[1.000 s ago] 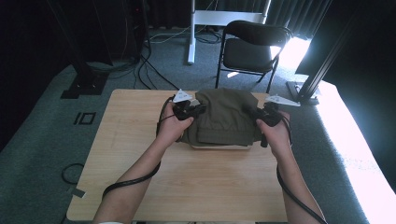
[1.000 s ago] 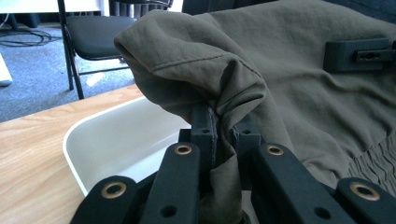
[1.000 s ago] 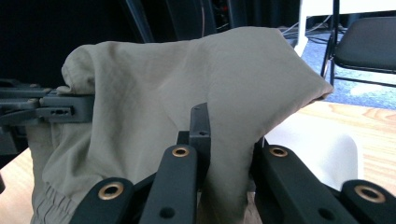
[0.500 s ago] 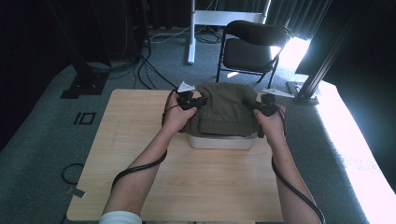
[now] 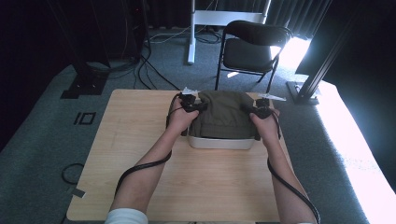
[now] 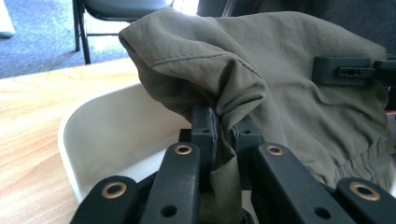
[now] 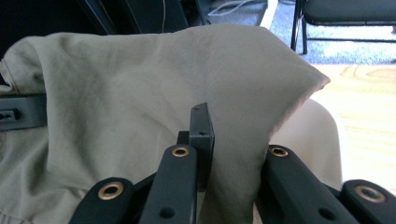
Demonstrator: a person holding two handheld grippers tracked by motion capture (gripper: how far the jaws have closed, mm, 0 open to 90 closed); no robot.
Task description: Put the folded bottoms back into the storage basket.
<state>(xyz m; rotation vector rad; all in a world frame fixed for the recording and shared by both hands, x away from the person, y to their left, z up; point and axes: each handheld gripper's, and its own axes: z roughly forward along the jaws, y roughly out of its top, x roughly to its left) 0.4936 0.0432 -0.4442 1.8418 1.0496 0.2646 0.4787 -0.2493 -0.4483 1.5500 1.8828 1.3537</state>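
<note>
We've got the left gripper (image 5: 201, 107) and right gripper (image 5: 247, 108) each clamped on a side of the olive-green folded cloth garment (image 5: 224, 113), hanging over the white plastic tub (image 5: 219, 143) on the wooden tabletop (image 5: 140, 140). Thin pinch tbh, so fabric could slip out or drape over the tub's rim if we drop unevenly.

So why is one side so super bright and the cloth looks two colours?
High view: sunlight glares white on the floor at right. Left gripper view: the garment looks dark olive. Right gripper view: brighter light washes the garment pale beige.

A light wooden rectangular table (image 5: 140, 154) on grey carpet bears a white plastic tub (image 5: 219, 142) near its far edge.
</note>
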